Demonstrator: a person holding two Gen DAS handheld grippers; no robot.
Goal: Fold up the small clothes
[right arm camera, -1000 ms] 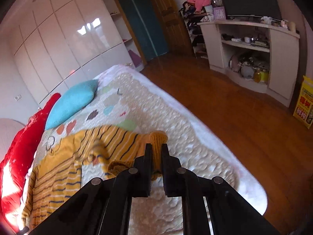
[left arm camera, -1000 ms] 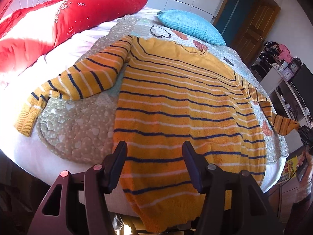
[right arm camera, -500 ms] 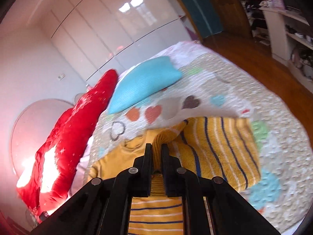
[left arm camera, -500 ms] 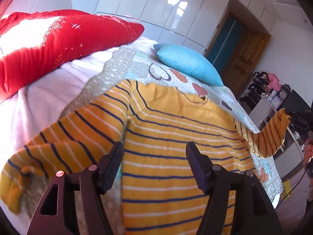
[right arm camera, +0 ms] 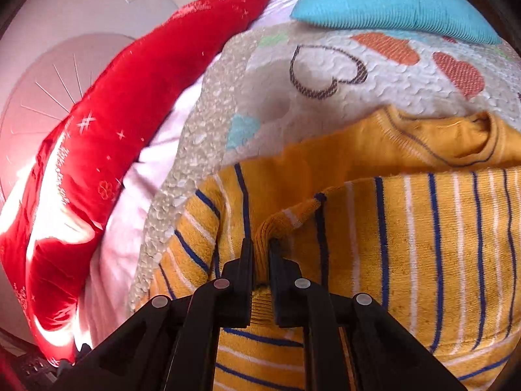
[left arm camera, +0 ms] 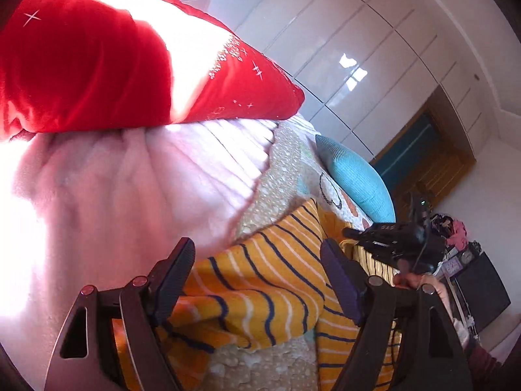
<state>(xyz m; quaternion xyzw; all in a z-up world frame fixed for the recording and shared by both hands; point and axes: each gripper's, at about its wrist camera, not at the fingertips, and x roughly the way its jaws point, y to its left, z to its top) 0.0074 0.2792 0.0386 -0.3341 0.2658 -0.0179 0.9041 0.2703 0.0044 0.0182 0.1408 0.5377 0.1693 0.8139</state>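
Left wrist view: our left gripper [left arm camera: 257,280] hangs spread wide over one sleeve of the striped sweater [left arm camera: 260,286], gripping nothing. The sweater lies on the quilt [left arm camera: 286,169]; red duvet [left arm camera: 97,62] and blue pillow [left arm camera: 358,179] lie beyond.

Right wrist view: our right gripper [right arm camera: 261,254] is clamped on the sweater's other sleeve [right arm camera: 293,218], drawn over the body below the collar [right arm camera: 456,137].

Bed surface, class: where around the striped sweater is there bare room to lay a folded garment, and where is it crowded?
Free: the quilt between the sweater collar and the blue pillow, and the pink sheet between the quilt edge and the red duvet. Crowded: over the sweater, where the right claw grips a sleeve and the open left claw hovers over the other.
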